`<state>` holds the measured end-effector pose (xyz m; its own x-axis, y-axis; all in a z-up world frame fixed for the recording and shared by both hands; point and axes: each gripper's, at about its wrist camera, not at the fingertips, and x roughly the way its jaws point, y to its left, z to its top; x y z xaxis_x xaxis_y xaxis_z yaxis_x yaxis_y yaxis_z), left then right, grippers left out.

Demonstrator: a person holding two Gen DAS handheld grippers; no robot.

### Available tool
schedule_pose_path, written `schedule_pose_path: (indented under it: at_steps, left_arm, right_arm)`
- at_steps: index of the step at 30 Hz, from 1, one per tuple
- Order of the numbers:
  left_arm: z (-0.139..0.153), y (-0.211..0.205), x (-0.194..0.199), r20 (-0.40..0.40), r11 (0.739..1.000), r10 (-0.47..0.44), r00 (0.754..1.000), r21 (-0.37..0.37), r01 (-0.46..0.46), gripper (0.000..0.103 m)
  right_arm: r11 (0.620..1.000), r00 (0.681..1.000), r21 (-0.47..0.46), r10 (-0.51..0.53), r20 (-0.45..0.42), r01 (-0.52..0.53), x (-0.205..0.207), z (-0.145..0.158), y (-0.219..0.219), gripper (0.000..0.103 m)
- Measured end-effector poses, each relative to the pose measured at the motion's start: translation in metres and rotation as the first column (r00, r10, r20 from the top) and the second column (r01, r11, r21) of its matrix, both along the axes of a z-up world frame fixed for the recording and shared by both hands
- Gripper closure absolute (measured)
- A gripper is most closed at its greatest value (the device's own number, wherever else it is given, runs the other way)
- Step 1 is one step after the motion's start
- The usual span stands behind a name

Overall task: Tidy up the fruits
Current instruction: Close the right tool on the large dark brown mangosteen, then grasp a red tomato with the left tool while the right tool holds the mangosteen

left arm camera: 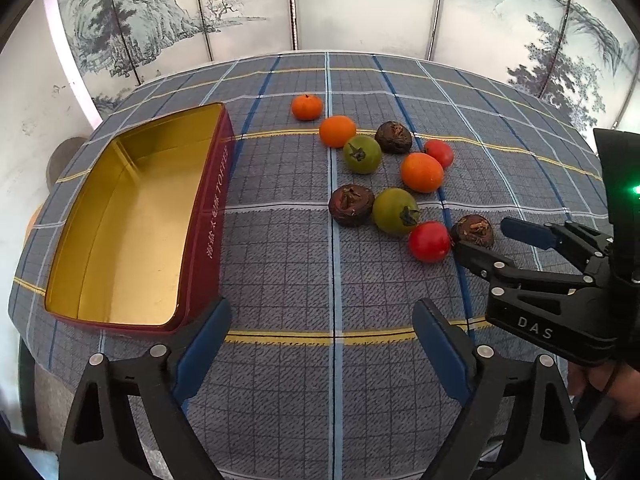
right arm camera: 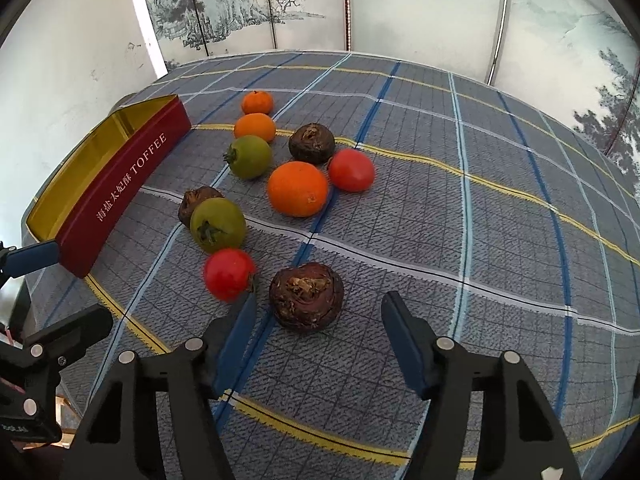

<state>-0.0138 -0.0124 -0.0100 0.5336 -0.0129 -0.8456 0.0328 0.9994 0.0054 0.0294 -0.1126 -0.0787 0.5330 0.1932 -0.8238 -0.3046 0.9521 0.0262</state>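
Note:
Several fruits lie loose on the checked cloth: oranges, green ones, red ones and dark brown ones. An open red toffee tin (left arm camera: 208, 216) with a gold inside stands empty at the left; it also shows in the right wrist view (right arm camera: 120, 188). My right gripper (right arm camera: 318, 312) is open, its fingers on either side of the nearest brown fruit (right arm camera: 306, 296), with a red fruit (right arm camera: 228, 274) just left of the left finger. From the left wrist view the right gripper (left arm camera: 486, 238) reaches that brown fruit (left arm camera: 474, 230) beside the red fruit (left arm camera: 429, 241). My left gripper (left arm camera: 322, 328) is open and empty, near the tin's front corner.
The table cloth (left arm camera: 340, 280) covers a round-edged table. A painted folding screen (left arm camera: 280, 4) stands behind it. An orange (right arm camera: 298, 194) and a green fruit (right arm camera: 218, 224) lie just beyond the right gripper.

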Motion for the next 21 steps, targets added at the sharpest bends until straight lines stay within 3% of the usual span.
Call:
schedule_pose_path:
  at_steps: [10, 16, 21]
  left_arm:
    - [-0.001, -0.006, 0.008, -0.009, 1.0, -0.017, 1.0, -0.009, 0.017, 0.017]
    - [-0.003, -0.013, 0.013, -0.017, 0.999, -0.04, 0.999, -0.019, 0.04, 0.018]
    - [-0.007, -0.023, 0.018, -0.028, 0.997, -0.068, 0.997, -0.032, 0.067, 0.021]
  right_arm:
    - [1.0, 1.0, 0.022, 0.021, -0.014, -0.021, 0.003, -0.006, 0.003, 0.065]
    - [1.0, 1.0, 0.031, 0.005, -0.003, -0.005, 0.004, -0.007, -0.005, 0.066]
    - [0.996, 0.996, 0.025, -0.084, 0.019, 0.084, 0.014, -0.006, -0.034, 0.066]
